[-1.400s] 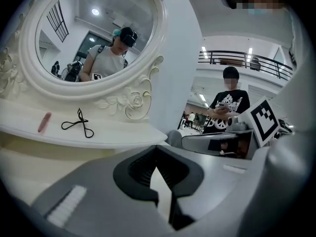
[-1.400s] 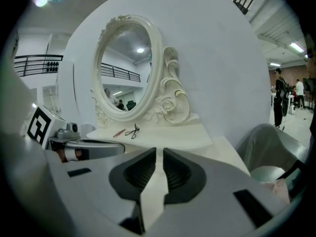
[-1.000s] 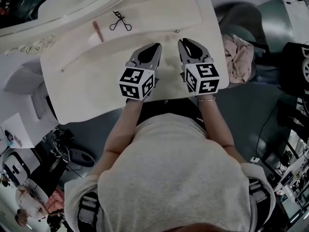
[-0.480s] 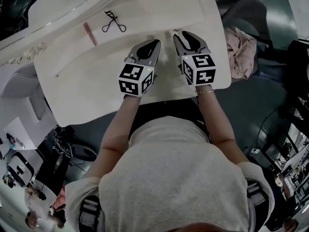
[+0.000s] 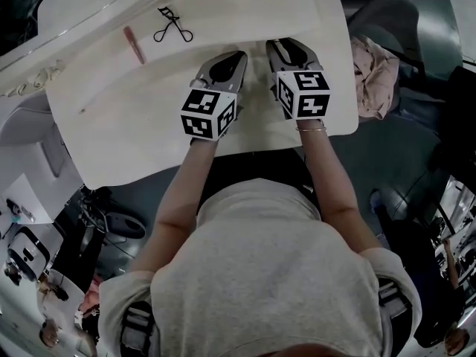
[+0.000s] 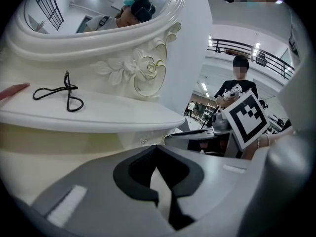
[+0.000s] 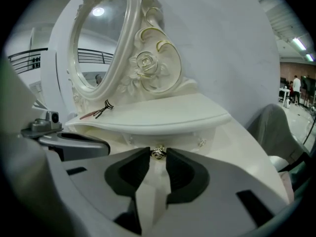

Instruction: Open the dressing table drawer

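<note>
the drawer front (image 7: 183, 141) sits tucked under the shelf lip, its small metal knob (image 7: 158, 152) pinched by the right gripper (image 5: 285, 45). it looks light but slippery, so a straight pull suits. the left gripper (image 5: 239, 54) is closed and empty. an eyelash curler (image 5: 169, 27) lies clear on the shelf.

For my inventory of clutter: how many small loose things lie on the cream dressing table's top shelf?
2. A black wire eyelash curler lies near the mirror base; a slim pink stick lies left of it. More may be hidden beyond the frame edge.
</note>
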`<state>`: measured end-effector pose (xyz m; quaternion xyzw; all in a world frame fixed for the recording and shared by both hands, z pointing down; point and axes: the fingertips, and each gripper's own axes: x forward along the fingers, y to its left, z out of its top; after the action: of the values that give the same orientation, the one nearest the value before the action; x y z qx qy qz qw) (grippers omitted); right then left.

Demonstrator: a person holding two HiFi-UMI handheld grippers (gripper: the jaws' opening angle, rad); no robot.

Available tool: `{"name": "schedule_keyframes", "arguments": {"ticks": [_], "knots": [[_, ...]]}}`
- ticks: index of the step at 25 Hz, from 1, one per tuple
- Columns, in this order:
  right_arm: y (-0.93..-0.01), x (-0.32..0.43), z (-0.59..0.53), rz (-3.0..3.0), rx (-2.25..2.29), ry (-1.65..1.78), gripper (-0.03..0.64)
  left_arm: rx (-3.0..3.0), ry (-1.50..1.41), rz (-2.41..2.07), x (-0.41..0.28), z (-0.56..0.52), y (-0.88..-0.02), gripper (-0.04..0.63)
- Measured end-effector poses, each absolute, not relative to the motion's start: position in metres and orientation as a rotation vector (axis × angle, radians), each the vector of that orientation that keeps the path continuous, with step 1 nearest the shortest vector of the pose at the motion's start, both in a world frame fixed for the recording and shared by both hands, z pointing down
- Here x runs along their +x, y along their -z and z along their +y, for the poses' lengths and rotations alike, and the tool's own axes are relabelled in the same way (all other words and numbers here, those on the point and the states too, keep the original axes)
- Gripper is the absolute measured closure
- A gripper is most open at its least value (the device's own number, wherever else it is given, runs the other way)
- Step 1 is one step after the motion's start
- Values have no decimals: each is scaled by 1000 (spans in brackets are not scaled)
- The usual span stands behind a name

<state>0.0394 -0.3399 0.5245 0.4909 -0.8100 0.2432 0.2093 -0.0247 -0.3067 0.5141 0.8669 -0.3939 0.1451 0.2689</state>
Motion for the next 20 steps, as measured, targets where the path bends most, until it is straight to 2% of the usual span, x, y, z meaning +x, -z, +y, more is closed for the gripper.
{"name": "schedule_keyframes", "arguments": {"ticks": [20], "knots": [[-525, 41, -330, -2222, 1386, -657, 526, 2333, -366, -1062, -21, -290, -513, 588]]}}
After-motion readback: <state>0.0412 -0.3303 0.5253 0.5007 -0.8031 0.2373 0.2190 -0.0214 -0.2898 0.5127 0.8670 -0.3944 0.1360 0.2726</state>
